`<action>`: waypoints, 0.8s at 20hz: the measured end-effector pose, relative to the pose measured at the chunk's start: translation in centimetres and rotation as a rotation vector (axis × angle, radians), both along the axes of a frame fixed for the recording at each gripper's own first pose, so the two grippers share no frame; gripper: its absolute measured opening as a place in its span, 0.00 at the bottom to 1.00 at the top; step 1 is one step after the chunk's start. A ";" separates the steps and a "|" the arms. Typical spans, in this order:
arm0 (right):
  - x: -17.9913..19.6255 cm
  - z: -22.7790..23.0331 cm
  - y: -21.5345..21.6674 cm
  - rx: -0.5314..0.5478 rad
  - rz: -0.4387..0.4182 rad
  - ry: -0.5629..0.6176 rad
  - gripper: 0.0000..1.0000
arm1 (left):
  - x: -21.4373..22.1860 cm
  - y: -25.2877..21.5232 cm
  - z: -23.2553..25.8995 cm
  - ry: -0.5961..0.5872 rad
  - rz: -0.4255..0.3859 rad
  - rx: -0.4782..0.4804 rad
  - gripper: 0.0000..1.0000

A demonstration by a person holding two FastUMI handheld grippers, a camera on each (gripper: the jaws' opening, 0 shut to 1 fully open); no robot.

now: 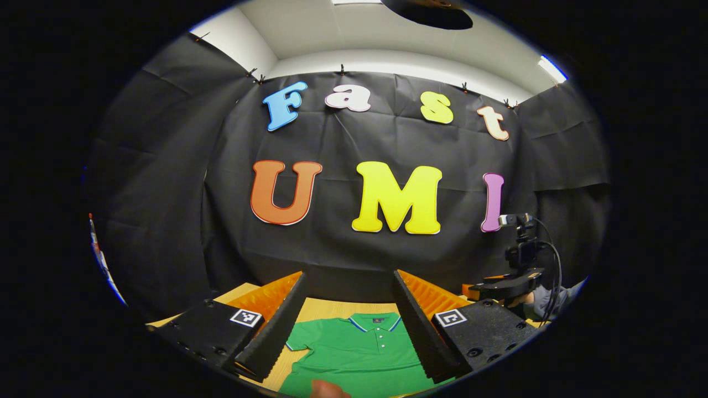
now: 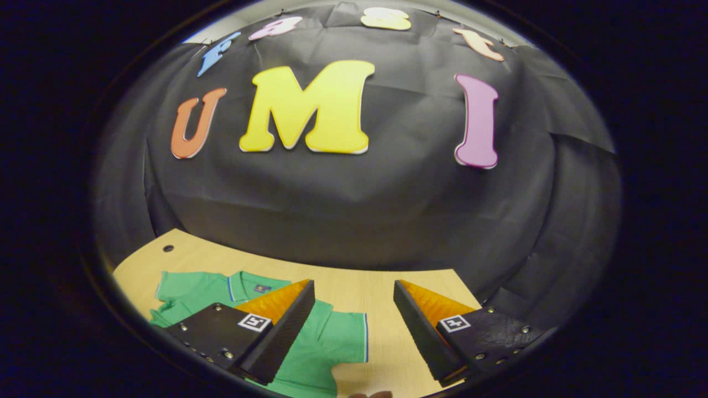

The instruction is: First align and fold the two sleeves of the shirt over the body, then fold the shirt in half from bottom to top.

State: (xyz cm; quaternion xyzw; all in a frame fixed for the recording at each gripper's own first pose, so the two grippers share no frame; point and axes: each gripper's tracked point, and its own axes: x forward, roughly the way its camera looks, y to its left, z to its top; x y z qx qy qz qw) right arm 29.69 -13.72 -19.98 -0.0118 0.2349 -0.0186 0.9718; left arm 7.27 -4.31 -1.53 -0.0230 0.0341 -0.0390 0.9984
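The table (image 2: 354, 287) carries the green shirt (image 1: 359, 354), flat near its far edge, collar toward the wall, sleeves spread. Left gripper (image 1: 349, 320) hangs released above the shirt. Right gripper (image 2: 354, 326) is released above the sleeve (image 2: 345, 334).

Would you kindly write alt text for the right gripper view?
A green polo shirt lies flat on a wooden table, one short sleeve spread out. The right gripper hovers above it, open, holding nothing.
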 end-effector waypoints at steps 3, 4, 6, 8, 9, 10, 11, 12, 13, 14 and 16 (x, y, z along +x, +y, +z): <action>3.8 -6.1 -0.8 -0.005 0.002 0.089 0.95 | 1.9 -0.2 -1.1 0.028 0.003 0.022 0.98; 4.7 -8.1 -1.0 -0.010 0.003 0.119 0.94 | 2.5 -0.3 -1.4 0.036 0.004 0.029 0.98; 5.6 -12.1 -1.4 -0.005 0.003 0.188 0.95 | 3.3 -0.3 -1.9 0.052 0.008 0.043 0.98; 6.1 -15.2 -1.7 -0.006 -0.003 0.246 0.95 | 4.1 -0.3 -2.3 0.063 0.013 0.048 0.98; 6.0 -16.5 -1.6 -0.004 -0.007 0.263 0.95 | 4.4 -0.3 -2.6 0.070 0.014 0.051 0.97; 6.3 -17.3 -1.6 0.002 -0.012 0.275 0.95 | 4.6 -0.5 -2.8 0.078 0.013 0.052 0.98; 6.4 -17.6 -1.7 0.013 -0.017 0.280 0.95 | 4.8 -0.7 -3.1 0.086 0.011 0.051 0.98; 6.5 -17.9 -1.8 0.018 -0.020 0.290 0.94 | 5.0 -0.9 -3.4 0.093 0.010 0.047 0.98; 6.4 -18.4 -1.9 0.013 -0.022 0.298 0.95 | 5.1 -1.1 -3.6 0.099 0.007 0.043 0.98; 6.3 -18.9 -1.9 0.011 -0.019 0.311 0.95 | 5.2 -1.2 -3.8 0.107 0.006 0.042 0.98; 6.0 -19.7 -1.6 0.029 -0.016 0.331 0.95 | 5.4 -1.2 -4.1 0.116 0.007 0.044 0.98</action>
